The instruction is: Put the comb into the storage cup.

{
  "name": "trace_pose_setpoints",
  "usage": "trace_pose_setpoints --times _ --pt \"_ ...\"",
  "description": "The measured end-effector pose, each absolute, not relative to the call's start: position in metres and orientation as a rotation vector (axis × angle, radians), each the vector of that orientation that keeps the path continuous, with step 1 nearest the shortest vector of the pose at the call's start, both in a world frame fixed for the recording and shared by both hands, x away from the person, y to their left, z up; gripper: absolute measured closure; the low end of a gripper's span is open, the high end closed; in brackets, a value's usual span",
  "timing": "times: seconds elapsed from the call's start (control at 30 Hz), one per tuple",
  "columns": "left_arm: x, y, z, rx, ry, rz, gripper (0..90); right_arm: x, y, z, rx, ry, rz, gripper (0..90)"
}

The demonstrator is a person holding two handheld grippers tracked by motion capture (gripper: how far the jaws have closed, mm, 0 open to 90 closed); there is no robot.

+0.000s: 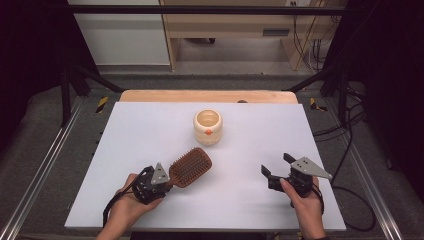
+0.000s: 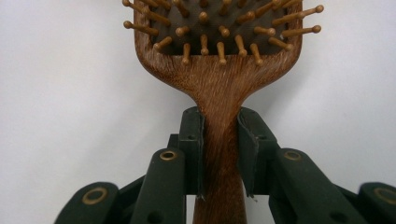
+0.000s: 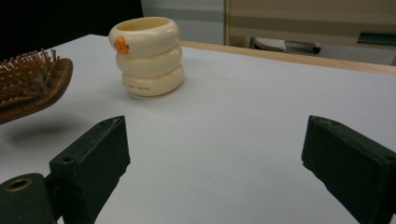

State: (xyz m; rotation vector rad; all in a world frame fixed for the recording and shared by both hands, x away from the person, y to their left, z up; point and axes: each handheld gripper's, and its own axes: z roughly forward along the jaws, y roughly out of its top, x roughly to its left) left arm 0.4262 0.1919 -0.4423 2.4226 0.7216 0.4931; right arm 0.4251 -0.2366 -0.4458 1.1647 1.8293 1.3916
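White tabletop [image 1: 150, 130], wooden edge at far side. Left gripper [image 2: 221, 154] clenched on brush [image 1: 190, 167] handle; brush head raised off tabletop, bristles up, shadow beneath. Cream ringed cup [image 1: 208, 127] upright near centre, beyond brush, apart from it. Right gripper [image 1: 278, 165] released, jaws wide, nothing between, at right, well apart from brush.

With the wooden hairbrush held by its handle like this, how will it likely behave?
The hairbrush is probably stiff: it looks like solid wood. Its broad head overhangs the left gripper, so it may droop or pivot. The smooth, narrow handle might slip, though the fingers clamp both sides.
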Motion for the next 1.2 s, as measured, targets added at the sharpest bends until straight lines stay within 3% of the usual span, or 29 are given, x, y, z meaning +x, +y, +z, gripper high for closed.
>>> trace_pose_setpoints --times 0.3,1.2 --pt "0.430 0.198 -0.437 2.253 0.720 0.575 72.7 0.424 -0.218 -0.437 1.133 1.806 1.502 7.7" --pt "0.423 0.203 -0.435 2.109 0.739 0.629 72.7 0.452 -0.106 -0.406 1.082 1.874 1.826 5.1"
